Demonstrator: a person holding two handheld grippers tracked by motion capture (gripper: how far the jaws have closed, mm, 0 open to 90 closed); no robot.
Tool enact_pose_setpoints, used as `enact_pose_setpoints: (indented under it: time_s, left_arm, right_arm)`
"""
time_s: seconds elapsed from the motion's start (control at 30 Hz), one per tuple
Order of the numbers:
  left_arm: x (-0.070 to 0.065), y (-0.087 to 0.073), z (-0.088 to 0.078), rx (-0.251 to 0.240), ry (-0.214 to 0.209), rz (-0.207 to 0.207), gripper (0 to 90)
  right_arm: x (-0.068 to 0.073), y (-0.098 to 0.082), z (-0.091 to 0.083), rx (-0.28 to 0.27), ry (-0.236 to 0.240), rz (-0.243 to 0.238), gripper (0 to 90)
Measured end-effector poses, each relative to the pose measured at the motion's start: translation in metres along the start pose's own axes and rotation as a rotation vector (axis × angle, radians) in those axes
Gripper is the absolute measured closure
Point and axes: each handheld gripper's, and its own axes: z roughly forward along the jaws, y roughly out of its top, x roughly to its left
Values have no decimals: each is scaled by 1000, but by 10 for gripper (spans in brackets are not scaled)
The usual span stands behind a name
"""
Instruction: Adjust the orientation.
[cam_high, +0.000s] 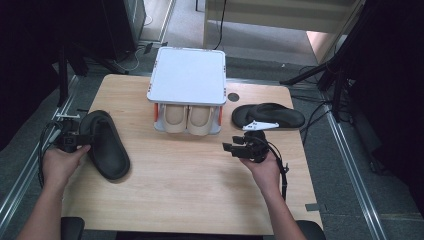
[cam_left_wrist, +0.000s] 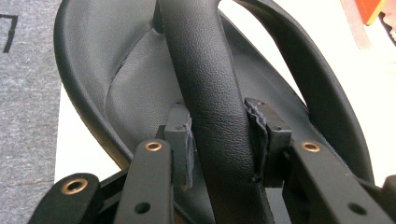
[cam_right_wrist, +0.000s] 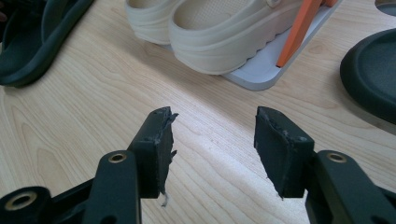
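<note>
A black slide sandal (cam_high: 105, 145) lies at the table's left side. My left gripper (cam_high: 85, 141) reaches in from its outer edge. In the left gripper view the jaws stand on either side of the sandal's broad strap (cam_left_wrist: 210, 84), and both pads touch it, so my left gripper (cam_left_wrist: 219, 135) is shut on the strap above the footbed (cam_left_wrist: 126, 79). The matching black sandal (cam_high: 270, 116) lies at the right, behind my right gripper (cam_high: 227, 146). My right gripper (cam_right_wrist: 212, 130) is open over bare wood, with nothing between its fingers.
A small two-level rack (cam_high: 187, 75) with a white top stands at the table's middle back. A pair of beige clogs (cam_high: 187, 119) sits on its lower shelf (cam_right_wrist: 261, 74), beside an orange post (cam_right_wrist: 299, 28). The wooden table (cam_high: 190, 190) has dark stands on the floor around it.
</note>
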Motion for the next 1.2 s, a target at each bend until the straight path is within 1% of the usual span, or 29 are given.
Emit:
enact_pose_setpoints:
  time_s: [0.07, 0.17, 0.2, 0.23, 0.3, 0.37, 0.57, 0.63, 0.67, 0.7, 0.73, 0.9, 0.93, 0.97, 1.03, 1.13, 1.2]
  left_arm:
    - [0, 0, 0, 1, -5, -17, 656]
    - [2, 1, -2, 6, 1, -15, 671]
    - [2, 1, -3, 2, 0, -27, 679]
    - [4, 1, -3, 0, 6, -22, 687]
    - [4, 1, -4, -2, 7, -29, 698]
    - [5, 1, -5, 3, -1, -34, 699]
    - [5, 3, -11, -10, -4, -40, 702]
    - [4, 3, -14, -21, -9, -40, 702]
    - [4, 3, -17, -13, -18, -37, 702]
    - [2, 3, -18, -29, -25, -44, 702]
    - [1, 2, -20, -30, -34, -44, 702]
    - [-13, 0, -26, -33, -53, -4, 701]
    - [-19, -2, -27, -30, -68, -2, 701]
    - [-22, -4, -28, -32, -77, 10, 701]
    - [-30, -7, -30, -29, -100, 8, 701]
    - [-41, -10, -34, -23, -116, 35, 701]
    - [-49, -12, -35, -23, -119, 46, 701]
  right_arm:
    - [0, 0, 0, 1, 1, 3, 480]
    - [0, 0, 0, 0, 1, 2, 480]
    - [0, 0, 0, 1, 1, 4, 480]
    - [0, 0, 0, 1, 2, 4, 480]
    - [0, 0, 0, 0, 2, 3, 480]
    - [-1, 0, -1, 0, 1, 3, 480]
    - [-1, 0, 0, 2, 0, 4, 480]
    - [-1, 0, 0, 3, -2, 3, 480]
    - [-1, 0, 0, 1, -1, 2, 480]
    - [-2, 0, 0, 1, -2, 3, 480]
    - [-2, 0, 0, 0, -2, 4, 480]
    - [-4, 1, -2, -7, -7, 10, 480]
    - [-4, 1, -2, -7, -8, 11, 480]
    - [-5, 1, -2, -11, -8, 11, 480]
    - [-5, 2, -2, -11, -7, 11, 480]
    - [-5, 3, -1, -12, -5, 11, 480]
    - [-5, 4, -1, -12, -4, 8, 479]
